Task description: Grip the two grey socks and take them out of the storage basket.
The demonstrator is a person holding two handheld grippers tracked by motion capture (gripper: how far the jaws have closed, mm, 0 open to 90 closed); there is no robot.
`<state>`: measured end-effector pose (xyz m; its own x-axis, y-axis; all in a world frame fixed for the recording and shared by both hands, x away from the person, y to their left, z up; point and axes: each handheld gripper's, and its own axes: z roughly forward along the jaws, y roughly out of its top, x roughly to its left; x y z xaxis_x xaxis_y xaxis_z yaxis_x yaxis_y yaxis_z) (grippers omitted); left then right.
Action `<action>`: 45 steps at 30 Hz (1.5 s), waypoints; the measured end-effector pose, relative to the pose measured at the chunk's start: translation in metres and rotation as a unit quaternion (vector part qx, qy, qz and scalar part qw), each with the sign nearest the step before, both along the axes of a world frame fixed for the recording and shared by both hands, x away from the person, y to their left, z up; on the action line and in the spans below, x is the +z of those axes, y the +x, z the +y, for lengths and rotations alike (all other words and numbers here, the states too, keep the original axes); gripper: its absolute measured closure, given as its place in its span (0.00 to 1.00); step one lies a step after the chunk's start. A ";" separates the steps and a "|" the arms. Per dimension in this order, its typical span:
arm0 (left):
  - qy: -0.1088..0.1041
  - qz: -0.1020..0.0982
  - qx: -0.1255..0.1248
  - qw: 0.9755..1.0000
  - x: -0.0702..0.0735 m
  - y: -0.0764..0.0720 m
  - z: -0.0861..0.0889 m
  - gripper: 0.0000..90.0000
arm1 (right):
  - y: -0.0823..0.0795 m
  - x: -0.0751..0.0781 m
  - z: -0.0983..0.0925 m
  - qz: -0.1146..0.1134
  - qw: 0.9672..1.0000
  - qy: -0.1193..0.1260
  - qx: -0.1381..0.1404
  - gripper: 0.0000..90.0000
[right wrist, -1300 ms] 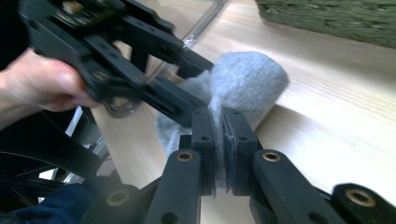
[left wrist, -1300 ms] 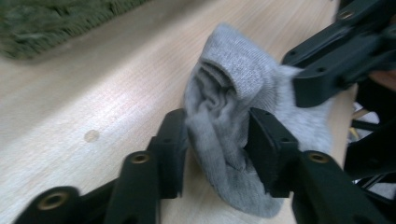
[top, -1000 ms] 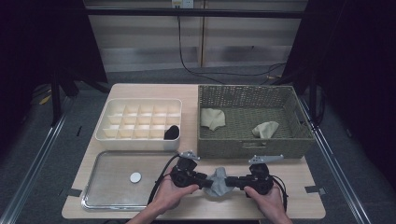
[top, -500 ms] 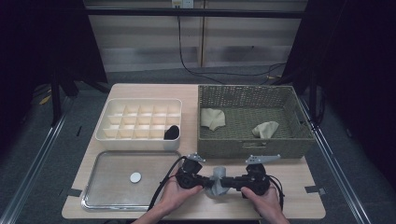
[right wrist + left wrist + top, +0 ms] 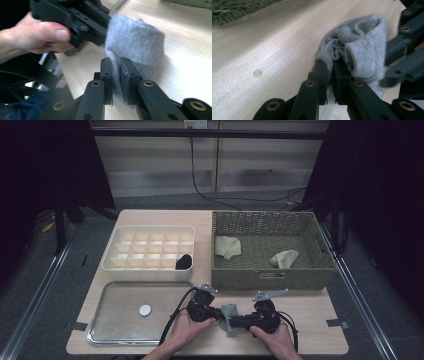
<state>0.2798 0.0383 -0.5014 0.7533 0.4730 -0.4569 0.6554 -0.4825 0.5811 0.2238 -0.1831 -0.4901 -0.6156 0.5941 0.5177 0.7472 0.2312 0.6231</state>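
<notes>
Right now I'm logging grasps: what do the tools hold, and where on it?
Both hold the grey sock: left tool pinches a bunched edge, right tool a fold on its opposite side.

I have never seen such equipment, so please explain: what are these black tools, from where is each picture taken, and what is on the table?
A person sits at a wooden table and holds a hand tool with a two-jaw claw in each hand. The wide picture comes from a camera above the table. The two close pictures come from small cameras that ride on each tool and look along its jaws.

The left claw and the right claw are both shut on the same grey sock, from opposite sides, near the table's front edge; the left one's jaws have just been closing.

Also on the table: a woven basket with two pale socks inside, a white divided box with one dark item, and a clear tray with a small white disc.
</notes>
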 end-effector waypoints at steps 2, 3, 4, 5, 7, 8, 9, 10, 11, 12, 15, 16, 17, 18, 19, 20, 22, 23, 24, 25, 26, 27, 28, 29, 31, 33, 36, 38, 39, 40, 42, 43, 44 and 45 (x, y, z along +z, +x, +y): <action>-0.001 0.003 0.001 1.000 0.001 0.002 0.002 0.86 | 0.003 -0.003 0.000 0.004 1.000 -0.002 -0.002 0.91; -0.006 0.008 0.011 1.000 0.003 0.003 0.005 0.83 | 0.003 -0.002 -0.001 0.002 1.000 -0.005 -0.006 0.91; -0.006 0.008 0.011 1.000 0.003 0.003 0.005 0.81 | 0.004 -0.002 -0.002 0.003 1.000 -0.011 -0.011 0.91; -0.020 0.004 0.013 1.000 0.010 0.005 0.012 0.78 | 0.004 -0.002 -0.002 0.005 1.000 -0.010 -0.012 0.91; -0.025 0.000 0.015 1.000 0.015 0.005 0.015 0.78 | 0.004 -0.003 -0.003 0.006 1.000 -0.010 -0.012 0.91; -0.035 -0.002 0.016 0.999 0.020 0.005 0.019 0.76 | 0.004 -0.003 -0.003 0.006 1.000 -0.010 -0.015 0.91; -0.041 -0.001 0.016 0.999 0.024 0.005 0.021 0.73 | 0.005 -0.003 -0.003 0.006 1.000 -0.009 -0.014 0.91; -0.058 -0.006 0.016 0.998 0.031 0.004 0.023 0.67 | 0.005 -0.004 -0.002 0.007 1.000 -0.009 -0.015 0.91; -0.058 -0.006 0.016 0.998 0.031 0.004 0.023 0.63 | 0.005 -0.004 -0.002 0.007 1.000 -0.009 -0.015 0.91; -0.065 -0.007 0.016 0.998 0.034 0.004 0.021 0.60 | 0.006 -0.004 -0.002 0.008 1.000 -0.009 -0.016 0.91; -0.068 -0.003 0.010 0.998 0.033 0.005 0.017 0.55 | 0.007 -0.003 -0.001 0.007 1.000 -0.010 -0.016 0.91; -0.061 0.001 0.007 0.998 0.029 0.005 0.013 0.52 | 0.007 -0.003 -0.001 0.007 1.000 -0.011 -0.018 0.91; -0.062 0.002 0.010 0.998 0.029 0.006 0.012 0.50 | 0.007 -0.003 0.000 0.007 1.000 -0.012 -0.018 0.91; -0.061 0.002 0.013 0.998 0.028 0.007 0.011 0.51 | 0.007 -0.003 0.000 0.006 1.000 -0.012 -0.017 0.91; -0.052 0.002 0.017 0.998 0.026 0.008 0.010 0.52 | 0.007 -0.003 0.000 0.006 1.000 -0.012 -0.016 0.91; -0.052 0.002 0.017 0.998 0.026 0.008 0.010 0.52 | 0.006 -0.003 0.000 0.005 1.000 -0.011 -0.015 0.91; -0.040 0.008 0.032 0.999 0.016 0.014 0.009 0.53 | 0.005 -0.002 0.000 0.002 1.000 -0.014 -0.016 0.89; -0.040 0.008 0.032 0.999 0.016 0.014 0.009 0.53 | 0.004 -0.002 0.000 0.001 1.000 -0.015 -0.016 0.87; -0.037 0.010 0.037 0.999 0.012 0.016 0.008 0.53 | 0.004 -0.002 0.000 -0.002 1.000 -0.017 -0.016 0.85; -0.037 0.010 0.037 0.999 0.012 0.016 0.008 0.53 | 0.004 -0.002 0.000 -0.002 1.000 -0.017 -0.016 0.85; -0.036 0.007 0.036 0.999 0.011 0.016 0.008 0.53 | 0.003 -0.001 -0.001 -0.004 1.000 -0.018 -0.016 0.83; -0.028 -0.001 0.036 0.999 0.012 0.014 0.008 0.53 | 0.001 0.000 -0.001 -0.004 1.000 -0.019 -0.017 0.82; -0.024 -0.009 0.034 0.999 0.013 0.013 0.008 0.54 | 0.000 0.001 -0.002 -0.008 1.000 -0.022 -0.017 0.81; -0.011 -0.017 0.038 0.999 0.012 0.013 0.009 0.56 | -0.005 0.004 -0.005 -0.009 1.000 -0.017 -0.017 0.78; -0.007 -0.022 0.039 0.999 0.011 0.012 0.009 0.56 | -0.007 0.006 -0.008 -0.011 1.000 -0.014 -0.017 0.78; -0.004 -0.021 0.038 0.999 0.009 0.013 0.010 0.56 | -0.010 0.010 -0.015 -0.017 1.000 0.001 -0.022 0.82; -0.005 -0.023 0.039 0.999 0.009 0.012 0.011 0.56 | -0.011 0.014 -0.027 -0.023 0.998 0.016 -0.050 0.85; -0.005 -0.020 0.036 0.999 0.008 0.012 0.010 0.56 | -0.008 0.013 -0.024 -0.021 0.998 -0.005 -0.056 0.86; -0.005 -0.020 0.036 0.999 0.008 0.012 0.010 0.56 | -0.008 0.013 -0.024 -0.021 0.998 -0.005 -0.056 0.86; -0.007 -0.018 0.034 0.999 0.008 0.012 0.009 0.56 | -0.005 0.008 -0.017 -0.012 0.998 -0.022 -0.052 0.87; -0.005 -0.019 0.034 0.999 0.007 0.012 0.009 0.56 | -0.002 0.002 -0.010 -0.002 0.999 -0.033 -0.043 0.86; -0.005 -0.019 0.034 0.999 0.007 0.012 0.009 0.56 | -0.002 0.002 -0.010 -0.002 0.999 -0.033 -0.043 0.86; -0.004 -0.019 0.033 0.999 0.007 0.012 0.009 0.56 | 0.000 0.000 -0.008 0.000 0.998 -0.038 -0.040 0.86; -0.004 -0.018 0.030 0.999 0.007 0.012 0.010 0.56 | 0.000 0.000 -0.008 0.000 0.998 -0.038 -0.040 0.86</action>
<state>0.2914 0.0481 -0.4947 0.7398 0.5133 -0.4351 0.6618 -0.4383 0.6083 0.2234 -0.1907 -0.4905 -0.5651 0.6793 0.4681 0.7646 0.2181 0.6065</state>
